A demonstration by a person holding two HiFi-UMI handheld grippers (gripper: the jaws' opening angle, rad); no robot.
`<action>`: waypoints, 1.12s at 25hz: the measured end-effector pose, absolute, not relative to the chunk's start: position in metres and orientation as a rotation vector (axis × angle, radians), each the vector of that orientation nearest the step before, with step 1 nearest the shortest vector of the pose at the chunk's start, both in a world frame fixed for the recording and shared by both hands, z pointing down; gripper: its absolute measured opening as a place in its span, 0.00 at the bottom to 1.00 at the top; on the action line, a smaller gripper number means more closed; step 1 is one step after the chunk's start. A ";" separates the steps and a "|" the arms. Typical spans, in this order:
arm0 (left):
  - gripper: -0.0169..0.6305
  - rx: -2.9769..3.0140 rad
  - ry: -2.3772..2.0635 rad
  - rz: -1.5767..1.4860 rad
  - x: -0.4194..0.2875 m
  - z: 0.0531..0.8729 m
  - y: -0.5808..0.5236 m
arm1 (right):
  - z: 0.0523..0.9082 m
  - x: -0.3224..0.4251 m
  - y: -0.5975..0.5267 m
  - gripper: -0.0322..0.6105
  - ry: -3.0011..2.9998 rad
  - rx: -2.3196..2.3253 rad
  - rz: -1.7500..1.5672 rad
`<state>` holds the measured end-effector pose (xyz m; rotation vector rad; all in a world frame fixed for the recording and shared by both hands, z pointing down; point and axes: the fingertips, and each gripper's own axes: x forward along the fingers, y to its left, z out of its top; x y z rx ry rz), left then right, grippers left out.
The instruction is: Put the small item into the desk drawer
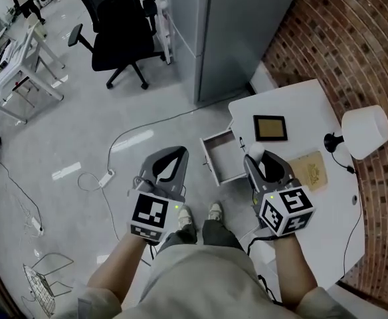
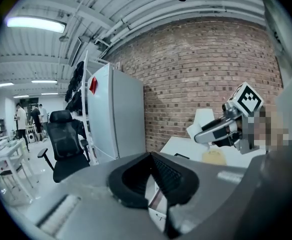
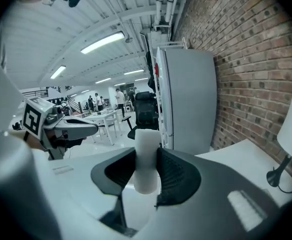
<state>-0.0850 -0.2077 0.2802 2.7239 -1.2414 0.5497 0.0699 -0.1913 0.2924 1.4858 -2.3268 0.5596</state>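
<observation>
Beside open drawer, right gripper fingers clamp small white item, long axis upright, left gripper fingers closed, empty.

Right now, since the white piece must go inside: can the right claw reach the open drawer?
Probably yes: the drawer stands open beside the right claw, nothing between them, and the white piece is in its grip.
</observation>
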 end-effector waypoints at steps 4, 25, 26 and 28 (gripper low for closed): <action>0.03 2.682 -1.212 0.572 -0.073 0.311 -0.227 | 0.334 0.074 -0.215 0.26 -2.280 1.448 0.597; 0.03 2.378 -1.115 0.713 -0.058 0.532 -0.292 | 0.602 0.085 -0.275 0.26 -2.007 1.360 0.913; 0.03 2.362 -1.105 0.714 -0.058 0.545 -0.292 | 0.617 0.085 -0.274 0.26 -1.991 1.356 0.938; 0.03 2.331 -1.082 0.718 -0.056 0.571 -0.291 | 0.646 0.085 -0.271 0.26 -1.960 1.350 0.985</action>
